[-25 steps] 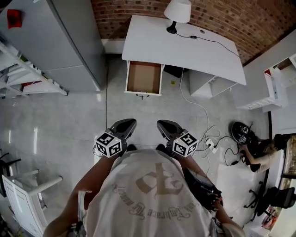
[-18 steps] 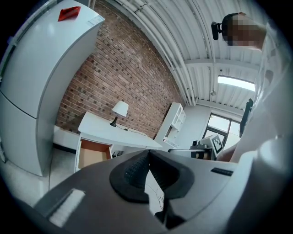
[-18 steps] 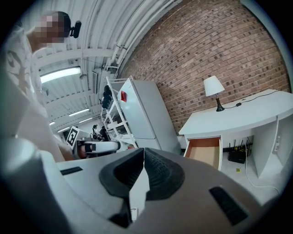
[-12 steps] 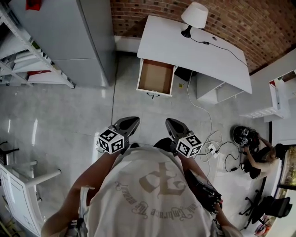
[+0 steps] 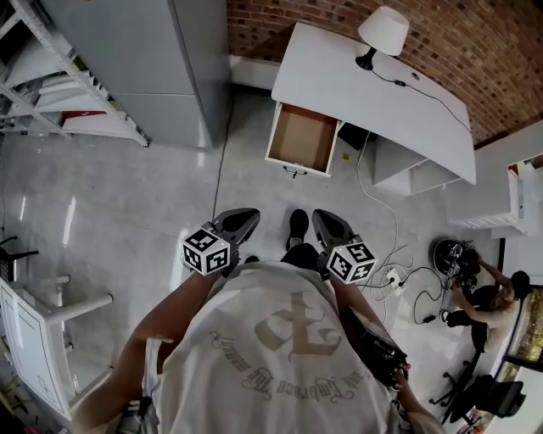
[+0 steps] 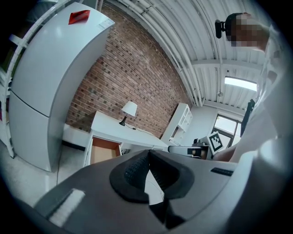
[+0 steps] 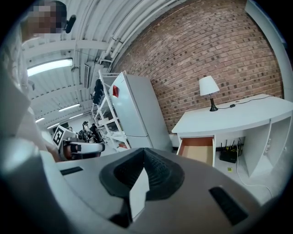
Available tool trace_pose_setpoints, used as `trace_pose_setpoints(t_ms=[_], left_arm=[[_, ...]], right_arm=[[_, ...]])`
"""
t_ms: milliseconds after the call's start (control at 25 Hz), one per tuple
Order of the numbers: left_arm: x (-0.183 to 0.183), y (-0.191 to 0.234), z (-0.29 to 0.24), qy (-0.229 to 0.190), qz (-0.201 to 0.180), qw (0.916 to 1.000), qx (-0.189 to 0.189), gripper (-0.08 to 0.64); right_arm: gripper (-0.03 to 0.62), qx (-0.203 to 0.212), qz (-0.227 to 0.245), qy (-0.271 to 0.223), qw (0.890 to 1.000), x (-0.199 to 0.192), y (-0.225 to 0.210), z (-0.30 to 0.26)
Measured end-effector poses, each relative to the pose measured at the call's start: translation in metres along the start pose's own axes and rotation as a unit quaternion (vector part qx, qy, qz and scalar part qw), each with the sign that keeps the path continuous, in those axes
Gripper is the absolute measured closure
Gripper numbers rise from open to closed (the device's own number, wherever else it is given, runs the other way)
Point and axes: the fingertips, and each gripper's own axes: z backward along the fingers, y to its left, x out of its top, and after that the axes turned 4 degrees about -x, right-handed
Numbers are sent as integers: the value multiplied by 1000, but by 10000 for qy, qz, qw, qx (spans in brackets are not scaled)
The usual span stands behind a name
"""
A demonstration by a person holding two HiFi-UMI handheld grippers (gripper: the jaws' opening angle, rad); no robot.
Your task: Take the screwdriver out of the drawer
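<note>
Where the person stands on the grey floor (image 5: pixel 127 195), well back from the white desk (image 5: pixel 373 102), items read as follows.

- Left gripper (image 6: pixel 149 153): jaws closed tip to tip, nothing between them, held just in front of the chest.
- Right gripper (image 7: pixel 143 151): likewise, jaws together and empty, beside the left one with a gap between the two.
- Drawer (image 5: pixel 301 138): pulled open under the desk's left end, brown inside, front panel toward the person, well apart from both grippers.
- Screwdriver: not made out in any view; the drawer bottom shows too small to tell its contents.
- Table lamp (image 5: pixel 382 30): upright at the desk's back edge by the brick wall (image 5: pixel 339 17), cord trailing across the top.
- Grey cabinet (image 5: pixel 170 59): left of the desk.
</note>
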Motion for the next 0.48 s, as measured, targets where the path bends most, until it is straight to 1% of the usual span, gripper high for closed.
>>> trace_pose_setpoints(t_ms=[160, 280, 480], left_arm=[[2, 13, -8, 59, 8, 9999, 110, 554], [10, 29, -22, 82, 4, 9997, 211, 554], [30, 55, -58, 47, -1, 9994, 351, 554]], right_arm=[[586, 21, 2, 62, 10000, -3, -17, -14], [586, 96, 120, 184, 9997, -1, -32, -32], [586, 245, 236, 280, 9990, 17, -64, -63]])
